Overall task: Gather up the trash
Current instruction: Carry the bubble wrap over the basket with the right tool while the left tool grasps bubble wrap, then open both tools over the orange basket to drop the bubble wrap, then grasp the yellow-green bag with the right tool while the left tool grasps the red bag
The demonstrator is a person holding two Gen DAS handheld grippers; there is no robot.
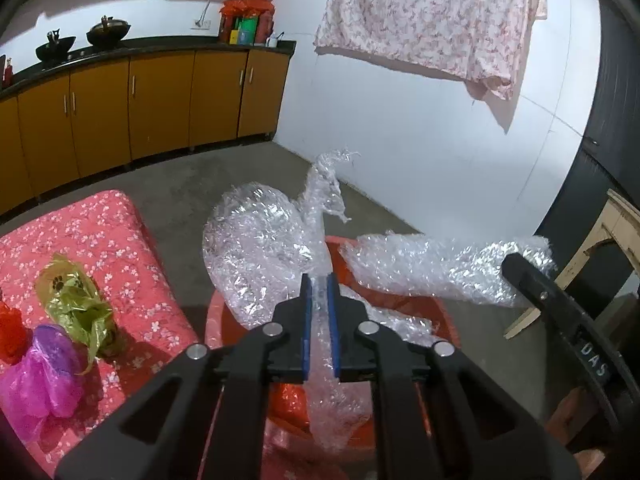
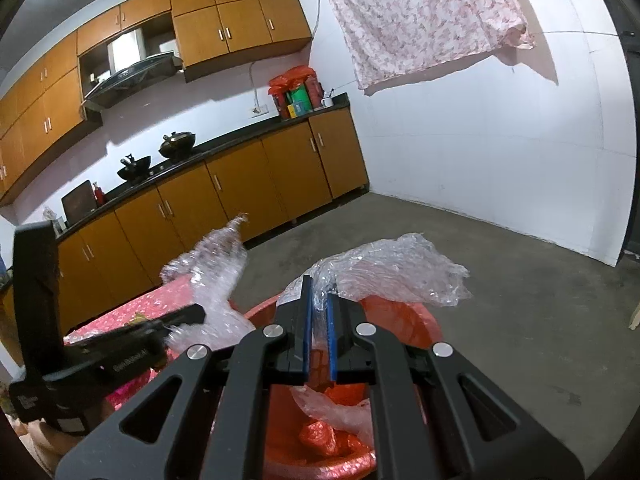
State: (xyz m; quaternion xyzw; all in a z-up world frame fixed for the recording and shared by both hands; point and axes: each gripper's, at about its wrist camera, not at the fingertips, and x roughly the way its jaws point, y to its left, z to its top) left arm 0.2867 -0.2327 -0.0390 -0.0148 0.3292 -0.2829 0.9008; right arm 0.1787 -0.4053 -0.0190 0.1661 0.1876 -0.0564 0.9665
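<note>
While both hang over the red bin (image 1: 400, 304), left tool (image 1: 320, 284) pinches bubble wrap (image 1: 256, 248); right tool (image 2: 320, 292) pinches clear plastic (image 2: 400, 268).

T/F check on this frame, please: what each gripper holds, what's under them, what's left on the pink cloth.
1. The left gripper is shut on bubble wrap. True.
2. The right gripper is empty. False: its fingers pinch clear plastic film.
3. Both grippers are above a red basin. True.
4. The basin is blue. False: it is red.
5. A green wrapper and a purple one lie on the floral pink cloth. True.
6. The kitchen cabinet doors stand open. False: they are closed.
</note>
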